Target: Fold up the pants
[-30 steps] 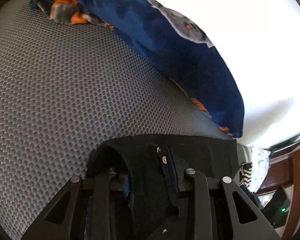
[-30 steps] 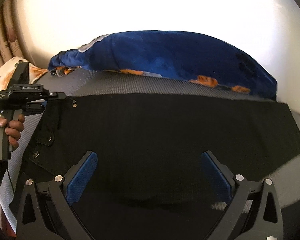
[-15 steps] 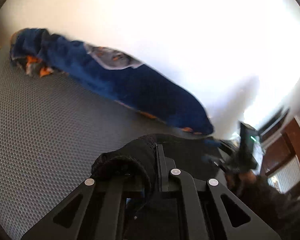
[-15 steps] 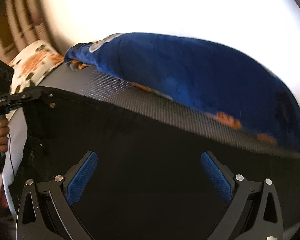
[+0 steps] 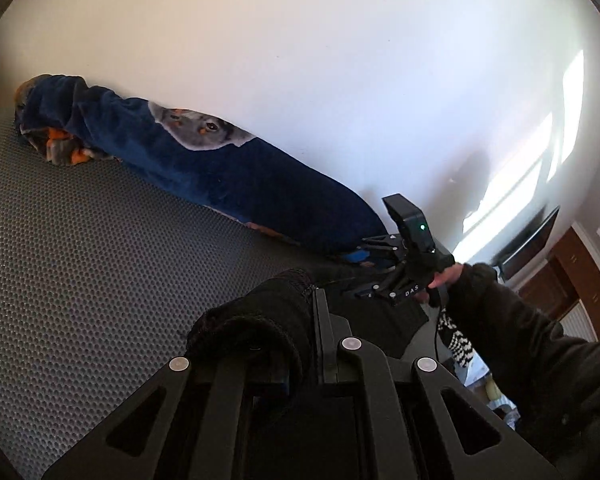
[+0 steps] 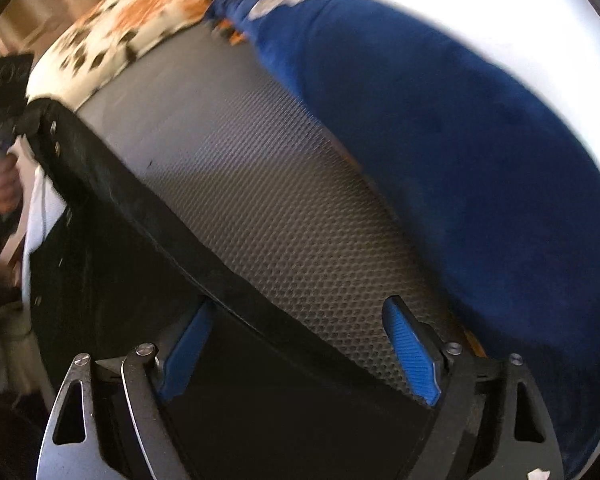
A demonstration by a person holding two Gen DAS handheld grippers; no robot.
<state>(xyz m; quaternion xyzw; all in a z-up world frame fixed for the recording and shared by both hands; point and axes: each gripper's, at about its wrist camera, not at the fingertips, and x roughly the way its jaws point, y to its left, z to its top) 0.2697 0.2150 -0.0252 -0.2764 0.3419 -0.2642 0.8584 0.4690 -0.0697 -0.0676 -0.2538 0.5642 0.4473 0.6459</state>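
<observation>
The black pants [image 6: 112, 264] stretch from my left gripper to my right gripper above the grey mesh bed surface [image 5: 80, 264]. My left gripper [image 5: 300, 320] is shut on a bunched black end of the pants [image 5: 260, 320]. It also shows in the right wrist view [image 6: 4, 128], pinching the studded corner. My right gripper [image 6: 300, 340] is open, its blue pads [image 6: 412, 352] wide apart, with the pants' edge running between them. In the left wrist view the right gripper [image 5: 376, 264] sits at the far end of the pants by the blue blanket.
A rolled blue blanket with a wolf print [image 5: 220, 176] lies along the white wall at the back of the bed. A white and orange patterned pillow [image 6: 128, 28] is at the bed's far end. Dark wooden furniture [image 5: 564, 272] stands beyond the bed.
My left gripper has lifted and tilted up with the pants end in it. My right gripper has swung right toward the far end and its pads have come closer together.
</observation>
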